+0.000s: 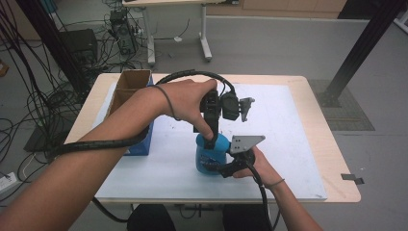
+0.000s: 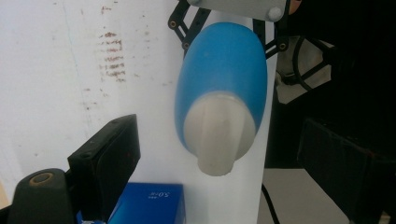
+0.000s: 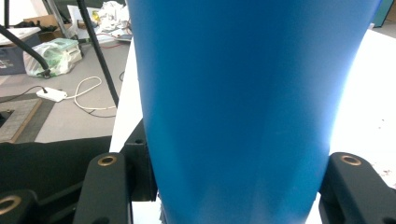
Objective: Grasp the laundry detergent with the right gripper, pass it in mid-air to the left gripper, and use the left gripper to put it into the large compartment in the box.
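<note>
A blue bottle (image 1: 204,157) with a white cap (image 2: 219,135) stands upright on the white mat (image 1: 288,144). My right gripper (image 1: 220,166) is shut on the bottle's body from the near right; in the right gripper view its black jaws press both sides of the blue wall (image 3: 233,93). My left gripper (image 1: 210,138) points straight down over the bottle's top. In the left gripper view its two jaws stand wide on either side of the cap, apart from it, so that gripper (image 2: 219,144) is open.
An open cardboard box with blue sides (image 1: 131,96) stands at the mat's left; its blue corner (image 2: 149,205) shows under the left jaw. The wooden table edge (image 1: 337,159) runs along the right. Cables and desk legs crowd the floor behind.
</note>
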Motion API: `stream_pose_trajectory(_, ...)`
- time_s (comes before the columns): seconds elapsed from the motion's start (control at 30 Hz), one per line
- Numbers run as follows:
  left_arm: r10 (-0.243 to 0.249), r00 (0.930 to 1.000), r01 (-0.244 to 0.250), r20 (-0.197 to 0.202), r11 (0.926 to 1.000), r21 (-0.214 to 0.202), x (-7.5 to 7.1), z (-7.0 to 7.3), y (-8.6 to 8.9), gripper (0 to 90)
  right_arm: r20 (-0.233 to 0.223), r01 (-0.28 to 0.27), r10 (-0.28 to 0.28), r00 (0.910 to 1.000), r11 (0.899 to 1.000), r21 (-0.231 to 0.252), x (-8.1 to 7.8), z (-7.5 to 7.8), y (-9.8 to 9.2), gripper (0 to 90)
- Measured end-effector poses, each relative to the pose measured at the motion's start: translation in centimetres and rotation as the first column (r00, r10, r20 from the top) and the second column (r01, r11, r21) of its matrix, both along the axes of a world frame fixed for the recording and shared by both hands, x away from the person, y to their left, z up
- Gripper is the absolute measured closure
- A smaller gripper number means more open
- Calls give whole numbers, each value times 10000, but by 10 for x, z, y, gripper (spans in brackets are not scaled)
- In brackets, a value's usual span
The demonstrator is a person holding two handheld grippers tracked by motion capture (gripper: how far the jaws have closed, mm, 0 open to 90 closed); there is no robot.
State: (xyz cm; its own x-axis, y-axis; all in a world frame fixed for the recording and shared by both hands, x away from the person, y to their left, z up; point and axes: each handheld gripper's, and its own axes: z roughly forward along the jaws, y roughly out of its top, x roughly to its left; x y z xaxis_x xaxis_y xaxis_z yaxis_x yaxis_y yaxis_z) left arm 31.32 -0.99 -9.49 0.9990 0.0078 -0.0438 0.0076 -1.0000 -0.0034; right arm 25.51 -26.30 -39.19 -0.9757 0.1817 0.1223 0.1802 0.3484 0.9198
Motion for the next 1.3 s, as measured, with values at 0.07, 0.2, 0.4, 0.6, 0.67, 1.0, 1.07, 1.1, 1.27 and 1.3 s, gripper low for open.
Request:
stream_pose_trajectory(0.07, -6, 10000, 6, -27, 10000, 14, 1, 0, 0, 135, -6, -7, 7, 10000, 10000, 7, 0, 0, 0, 415)
stream_pose_trajectory(0.2, -15, 10000, 15, -6, 10000, -6, 1, 0, 0, 134, -11, 48, -48, 10000, 10000, 37, 0, 0, 0, 415)
stream_pose_trajectory(0.4, 9, 10000, -9, 20, 9999, -104, 2, 2, 3, 134, 1, 50, -50, 10000, 10000, -9, 1, 0, 0, 414)
stream_pose_trajectory(0.6, 23, 10000, -23, 50, 9999, -139, 3, 0, 3, 134, 6, -21, 21, 10000, 10000, -38, 2, 1, 0, 415)
stream_pose_trajectory(0.67, -5, 10000, 6, 37, 9999, -164, 2, 0, 4, 134, 23, -16, 16, 10000, 10000, -31, 2, 1, 0, 414)
stream_pose_trajectory(1.0, -8, 10000, 8, 8, 9999, -107, 2, 0, 2, 134, 54, 15, -15, 10000, 10000, -27, 1, 3, 0, 414)
stream_pose_trajectory(1.07, 8, 10000, -7, 6, 9999, -145, 2, 1, 3, 133, 56, 13, -12, 10000, 10000, -19, 2, 3, 0, 415)
stream_pose_trajectory(1.1, 5, 10000, -4, 46, 9999, -149, 2, 1, 3, 133, 67, 24, -24, 10000, 10000, -10, 1, 4, 0, 415)
stream_pose_trajectory(1.27, 17, 10000, -17, 19, 9999, -139, 1, 2, 2, 132, 82, 2, -2, 10000, 10000, -11, 1, 5, 0, 414)
stream_pose_trajectory(1.3, 12, 10000, -12, 34, 9999, -160, 1, 2, 2, 132, 93, 14, -14, 10000, 10000, -5, 1, 5, 0, 414)
